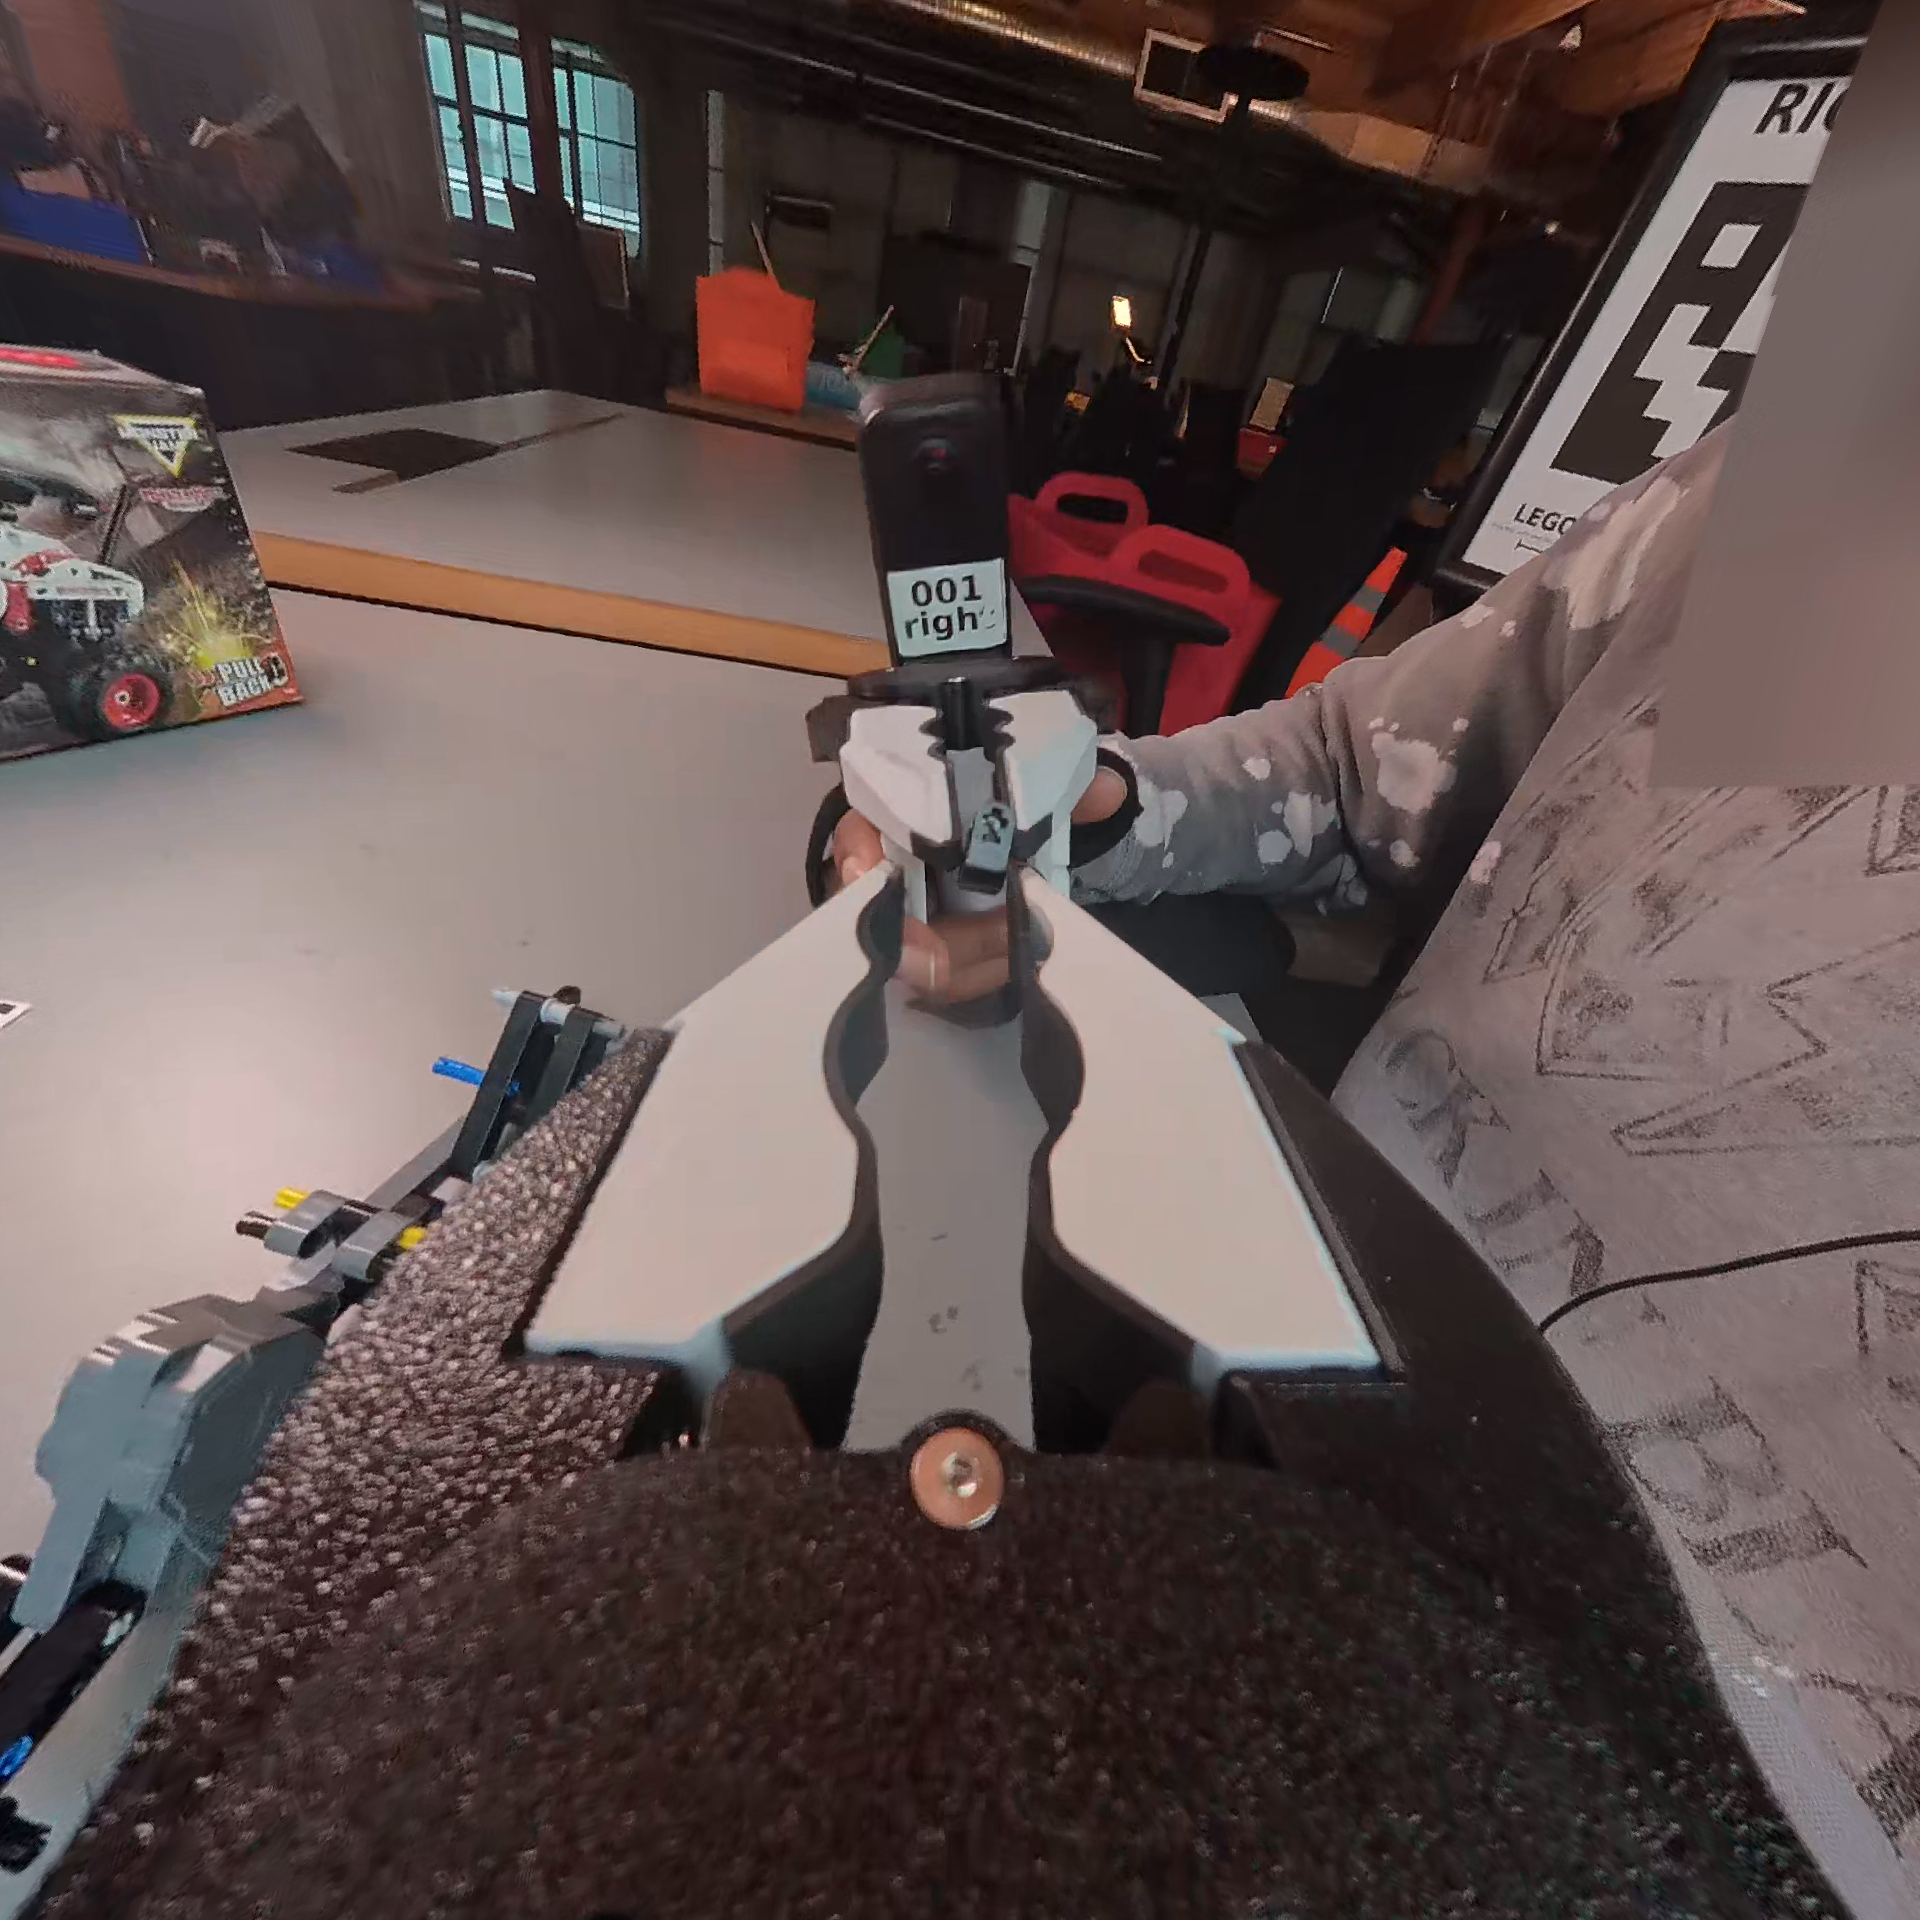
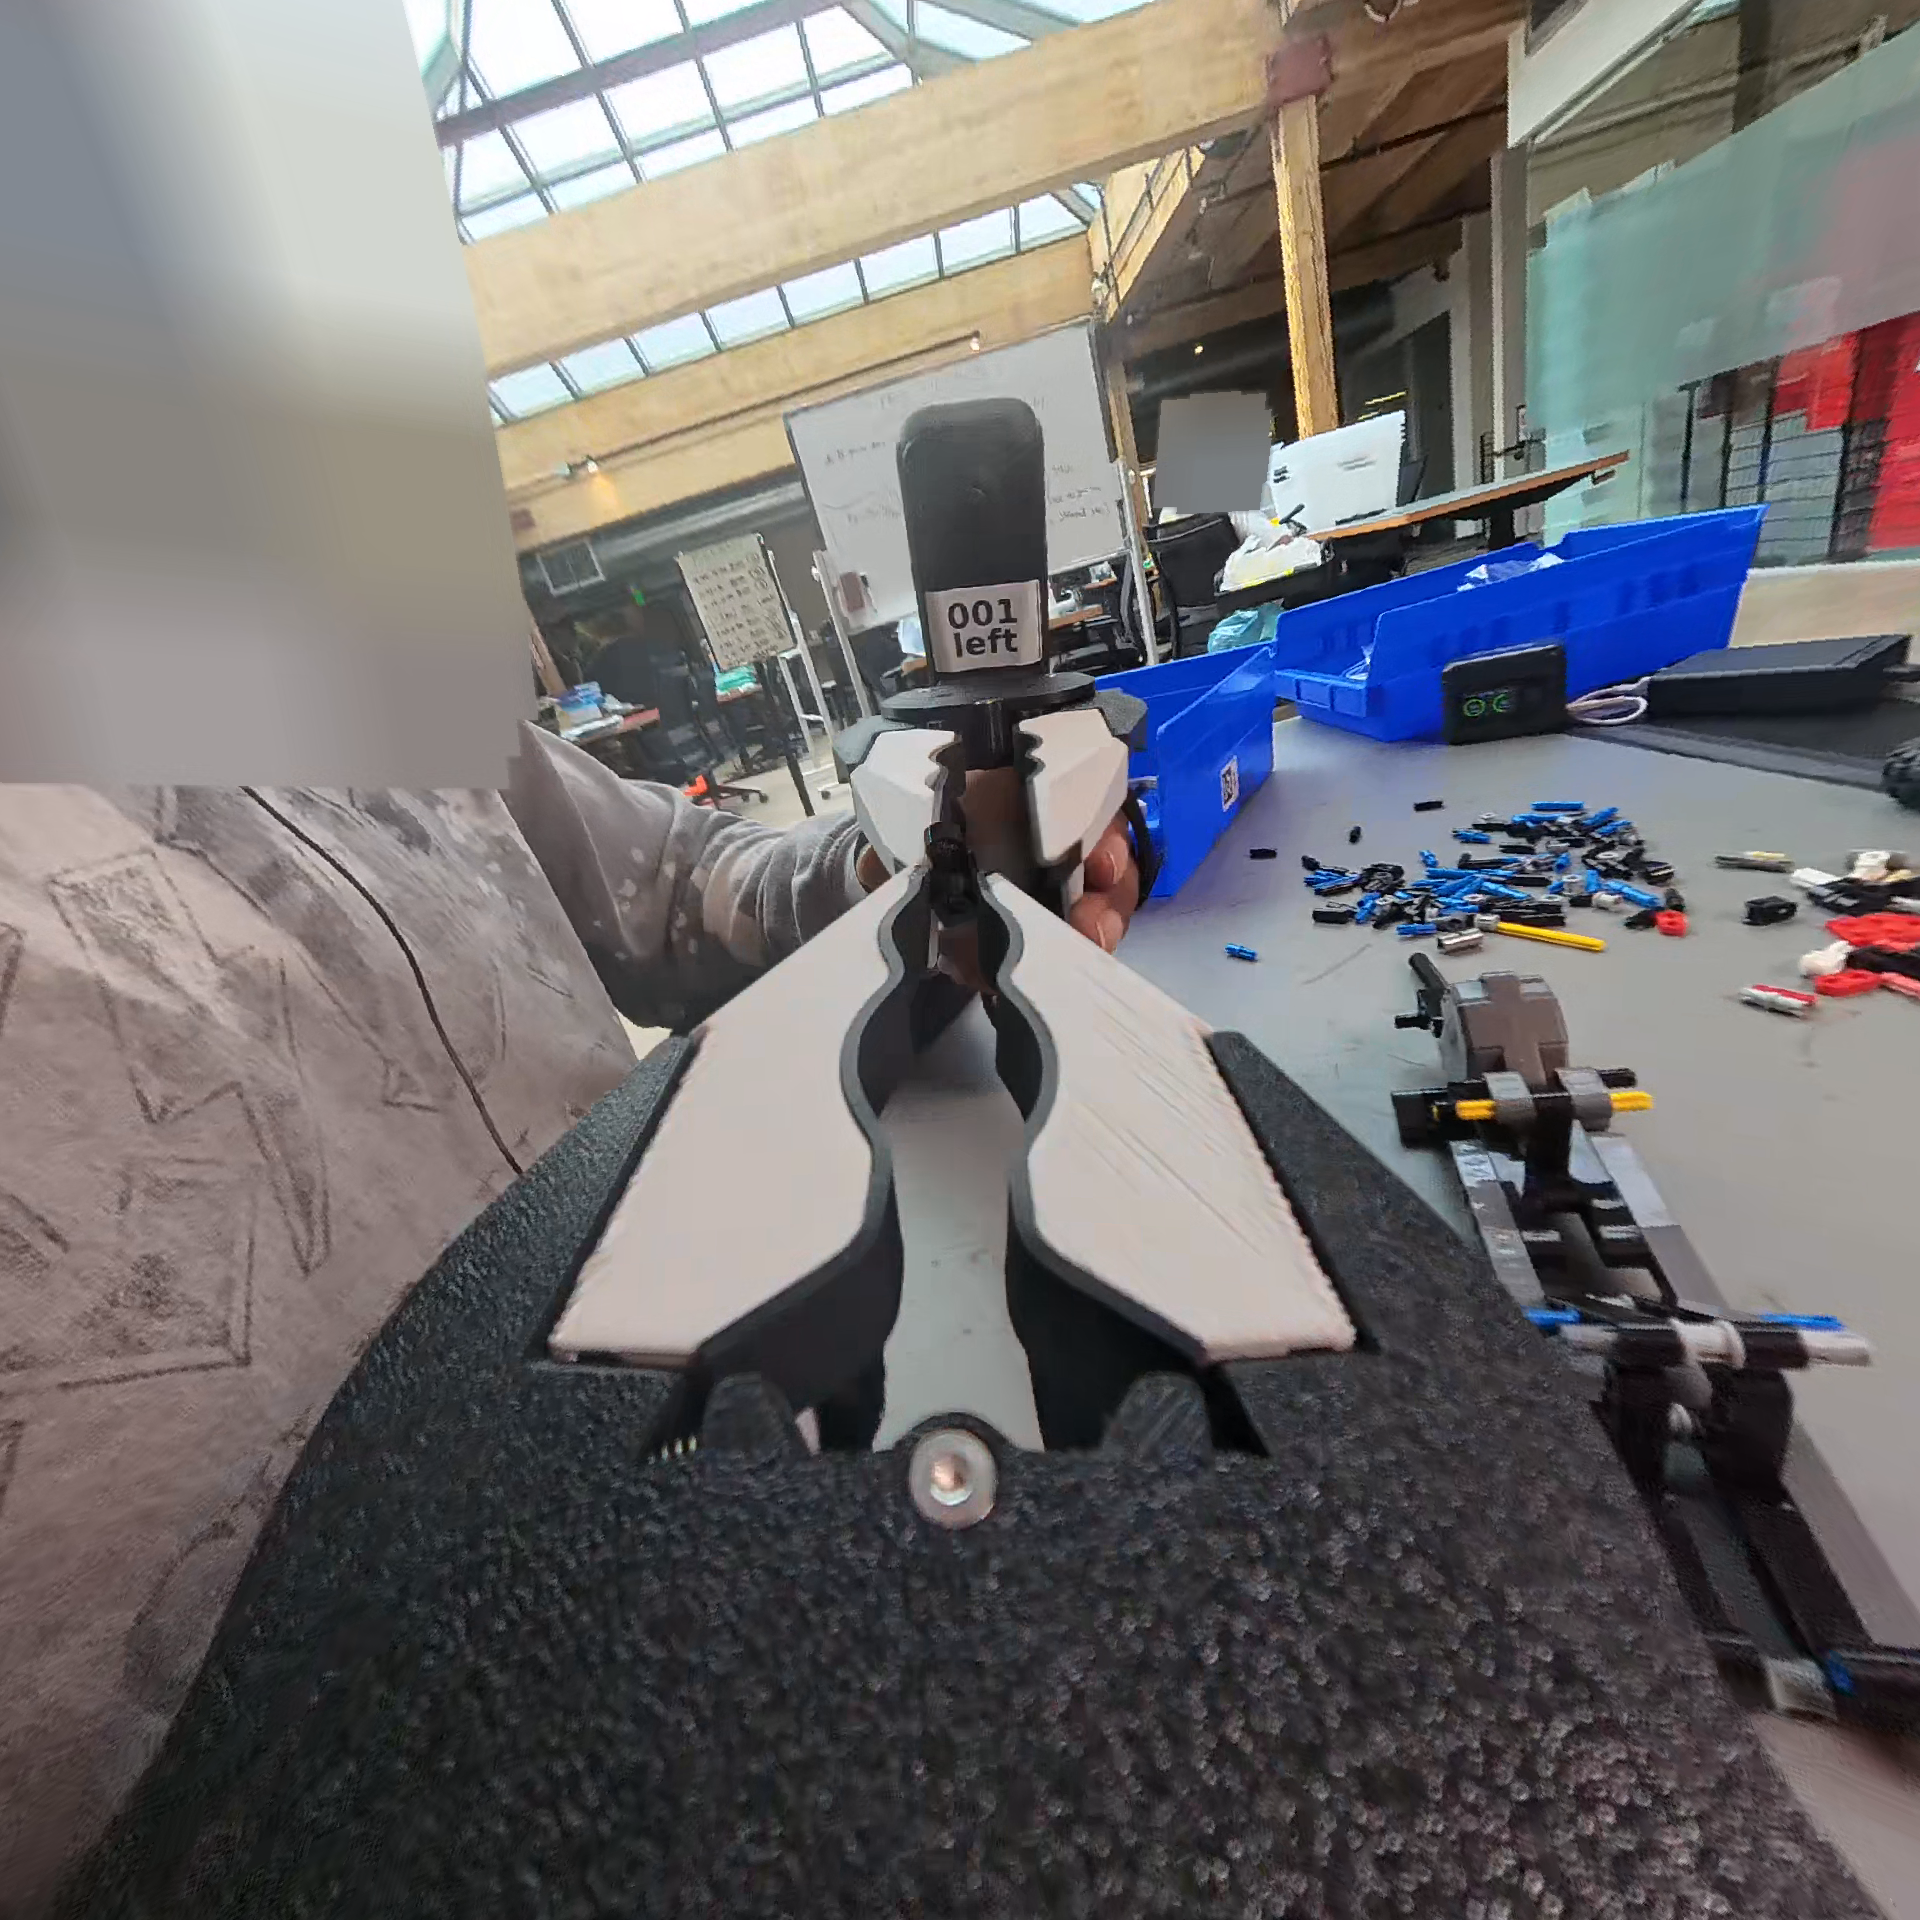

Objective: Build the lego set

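While our left gripper and right gripper meet tip to tip, both clenched on one small dark piece, the chassis lies beside them, bare table beyond.

Blue bins and a whiteboard stand behind the grey table.

White labels mark both camera housings.

Left tool and right tool tip-to-tip, both seemingly nearly closed, pinching something small.
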